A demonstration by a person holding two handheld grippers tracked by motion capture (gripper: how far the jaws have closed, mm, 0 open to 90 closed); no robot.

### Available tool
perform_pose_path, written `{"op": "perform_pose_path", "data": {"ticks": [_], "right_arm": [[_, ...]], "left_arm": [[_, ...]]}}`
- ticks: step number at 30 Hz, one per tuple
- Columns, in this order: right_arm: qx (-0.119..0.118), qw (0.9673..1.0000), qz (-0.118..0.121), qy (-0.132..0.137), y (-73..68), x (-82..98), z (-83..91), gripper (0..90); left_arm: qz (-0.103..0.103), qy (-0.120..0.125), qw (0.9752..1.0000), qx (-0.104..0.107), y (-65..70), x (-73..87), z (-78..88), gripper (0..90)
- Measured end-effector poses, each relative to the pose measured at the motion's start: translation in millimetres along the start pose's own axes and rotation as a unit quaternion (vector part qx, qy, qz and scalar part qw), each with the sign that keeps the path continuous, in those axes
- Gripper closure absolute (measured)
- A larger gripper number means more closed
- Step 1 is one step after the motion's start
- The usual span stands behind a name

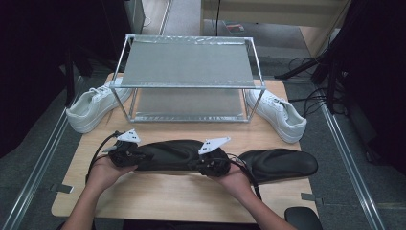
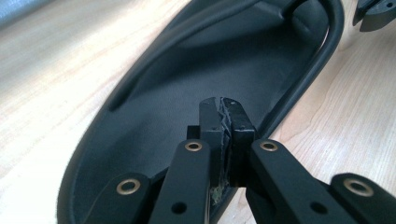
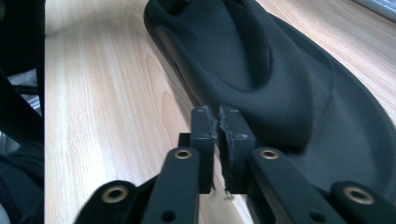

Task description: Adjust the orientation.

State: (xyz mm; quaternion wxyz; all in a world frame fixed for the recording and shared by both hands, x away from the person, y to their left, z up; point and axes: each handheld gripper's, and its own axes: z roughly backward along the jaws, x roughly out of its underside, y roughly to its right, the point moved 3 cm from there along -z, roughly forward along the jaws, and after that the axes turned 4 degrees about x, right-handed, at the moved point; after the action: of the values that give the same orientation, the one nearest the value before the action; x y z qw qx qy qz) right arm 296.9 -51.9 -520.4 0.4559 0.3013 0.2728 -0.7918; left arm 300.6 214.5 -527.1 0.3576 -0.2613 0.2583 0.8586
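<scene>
Step in hand is the pick-up: left tongs and right tongs are both clamped on the near black shoe, apparently on its rim, mid-tabletop; next, lift it level toward the metal rack.

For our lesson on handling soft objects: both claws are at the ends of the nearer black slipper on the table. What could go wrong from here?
1. The left claw and right claw each pinch only a thin rim of the black slipper; it may slip free when lifted.
2. Held at both ends, the soft slipper could sag or stretch if the hands pull apart.
3. The second black slipper lies just beside the right hand and might get nudged.
</scene>
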Motion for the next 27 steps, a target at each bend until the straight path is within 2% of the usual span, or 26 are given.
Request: {"op": "perform_pose_path", "data": {"ticks": [2, 6, 10, 18, 21, 24, 25, 27], "right_arm": [[0.000, 1.0000, -0.004, 0.002, -0.8, -2.9, -3.8, 86.7], [-0.002, 1.0000, 0.000, -0.005, -2.2, -3.9, -9.3, 86.8], [-0.001, 1.0000, 0.002, -0.004, -1.8, -4.9, -10.3, 87.8], [0.007, 0.9999, 0.006, -0.005, -2.7, -5.1, -10.5, 88.7], [0.012, 0.9999, 0.008, -0.008, -3.9, -5.5, -10.6, 88.9], [0.011, 0.9999, 0.009, -0.009, -2.3, -6.0, -11.1, 90.0], [0.011, 0.9998, 0.011, -0.009, -1.8, -6.1, -11.4, 90.0], [0.027, 0.9995, 0.014, -0.008, -0.1, -6.6, -10.8, 90.0]], "left_arm": [[-0.004, -0.007, 1.0000, 0.004, 3.0, 0.8, -2.4, 88.9], [-0.012, -0.016, 0.9998, -0.006, 7.0, 1.5, -7.2, 88.9], [-0.003, -0.019, 0.9998, -0.002, 7.1, 1.1, -9.8, 89.1], [0.000, -0.020, 0.9998, -0.006, 8.5, 1.8, -10.1, 89.9], [0.011, -0.019, 0.9997, -0.007, 8.8, 2.1, -10.3, 90.0], [0.009, -0.019, 0.9997, -0.013, 10.6, 2.5, -10.2, 90.0], [0.010, -0.020, 0.9997, -0.007, 11.1, 2.7, -10.4, 90.0], [0.006, -0.020, 0.9998, 0.007, 14.6, 3.6, -12.2, 90.0]]}}
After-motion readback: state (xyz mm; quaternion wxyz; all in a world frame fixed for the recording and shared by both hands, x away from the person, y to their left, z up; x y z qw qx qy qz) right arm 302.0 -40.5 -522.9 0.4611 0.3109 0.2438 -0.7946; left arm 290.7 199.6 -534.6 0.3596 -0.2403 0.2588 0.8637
